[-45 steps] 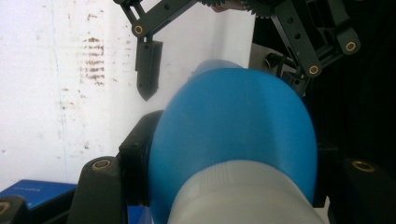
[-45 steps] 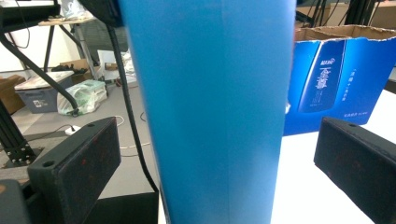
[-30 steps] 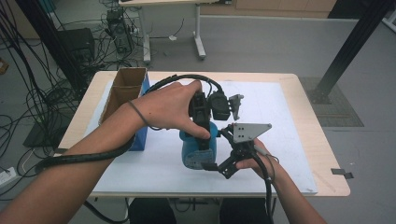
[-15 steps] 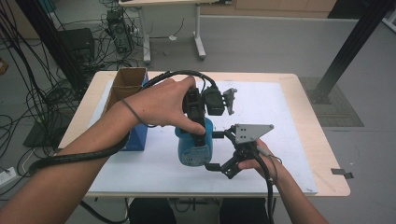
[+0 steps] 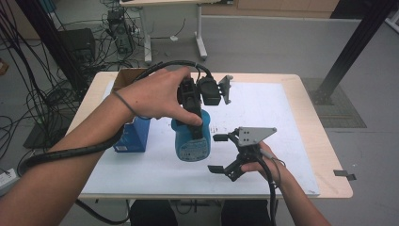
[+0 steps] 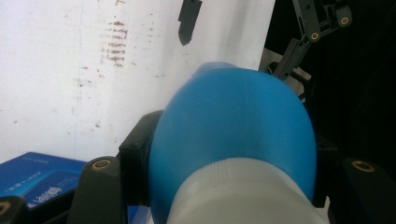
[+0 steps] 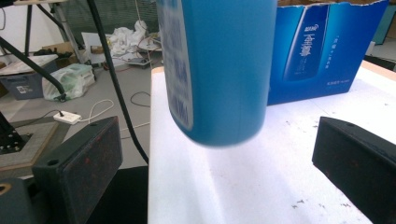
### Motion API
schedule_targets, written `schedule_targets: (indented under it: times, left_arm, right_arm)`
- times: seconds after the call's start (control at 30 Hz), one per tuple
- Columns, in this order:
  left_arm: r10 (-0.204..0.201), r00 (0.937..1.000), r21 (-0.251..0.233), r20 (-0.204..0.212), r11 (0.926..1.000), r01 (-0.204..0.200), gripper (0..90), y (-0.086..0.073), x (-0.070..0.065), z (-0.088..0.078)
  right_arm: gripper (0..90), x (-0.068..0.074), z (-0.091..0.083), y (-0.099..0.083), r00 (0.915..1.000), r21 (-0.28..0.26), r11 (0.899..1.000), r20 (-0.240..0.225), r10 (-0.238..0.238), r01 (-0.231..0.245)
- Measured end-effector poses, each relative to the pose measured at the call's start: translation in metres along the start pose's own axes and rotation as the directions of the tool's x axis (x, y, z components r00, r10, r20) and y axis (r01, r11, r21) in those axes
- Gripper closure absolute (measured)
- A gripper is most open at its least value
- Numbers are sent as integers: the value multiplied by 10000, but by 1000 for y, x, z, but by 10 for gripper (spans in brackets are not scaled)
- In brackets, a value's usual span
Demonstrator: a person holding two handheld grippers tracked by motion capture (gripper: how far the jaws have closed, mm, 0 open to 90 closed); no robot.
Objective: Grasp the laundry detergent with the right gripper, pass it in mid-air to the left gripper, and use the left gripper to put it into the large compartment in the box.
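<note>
1. Bottle (image 5: pixel 190 141), blue with a white cap: it hangs clear of the table (image 5: pixel 301 99), near the middle of the white sheet (image 5: pixel 263 106). Its base is off the surface, as the right gripper view shows by the gap and the shadow beneath it. It is held by its neck so that the body stays free for a second grip lower down.

2. Blue carton (image 5: pixel 134 136): it stands at the left of the sheet, just left of the bottle, with its torn top open. Judgement: the bottle belongs to this carton, which bears the same bottle's picture on its side.

3. Left gripper (image 5: pixel 192 117): it comes down from the far side, and its jaws are clamped on the bottle's neck just under the white cap (image 6: pixel 243 196), one pad on each side. The grip from above lets the bottle hang upright.

4. Right gripper (image 5: pixel 225 153): it sits near and right of the bottle, low over the sheet, with its jaws wide apart and nothing between them. In its own view the bottle's base hangs between and beyond the two pads (image 7: pixel 79 158). Judgement: it waits to take the lower body.
</note>
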State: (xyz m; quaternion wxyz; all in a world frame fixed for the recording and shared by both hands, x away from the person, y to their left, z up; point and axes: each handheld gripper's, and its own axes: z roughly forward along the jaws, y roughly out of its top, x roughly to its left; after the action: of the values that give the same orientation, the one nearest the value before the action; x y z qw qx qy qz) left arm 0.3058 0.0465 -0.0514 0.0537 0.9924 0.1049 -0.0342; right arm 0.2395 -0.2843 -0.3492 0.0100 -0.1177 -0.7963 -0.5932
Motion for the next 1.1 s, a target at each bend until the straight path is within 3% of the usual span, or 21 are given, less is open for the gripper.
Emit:
schedule_targets:
  times: [0.53, 1.0, 1.1]
  left_arm:
    - [-928, 9950, -257, -363, 9954, 919, 377, -22, 14, -45]
    - [-1973, 9784, -355, -617, 9801, 1954, 377, -33, 31, -76]
    - [-2344, 9696, -463, -708, 9717, 2315, 377, -37, 34, -85]
  right_arm:
    - [16, -1, 1, -3, 9999, 58, 9999, 71, 116, -117]
    - [16, -1, 2, -5, 9993, 26, 9995, 227, 298, -299]
    - [16, -1, 3, -5, 9991, 35, 9995, 264, 324, -325]
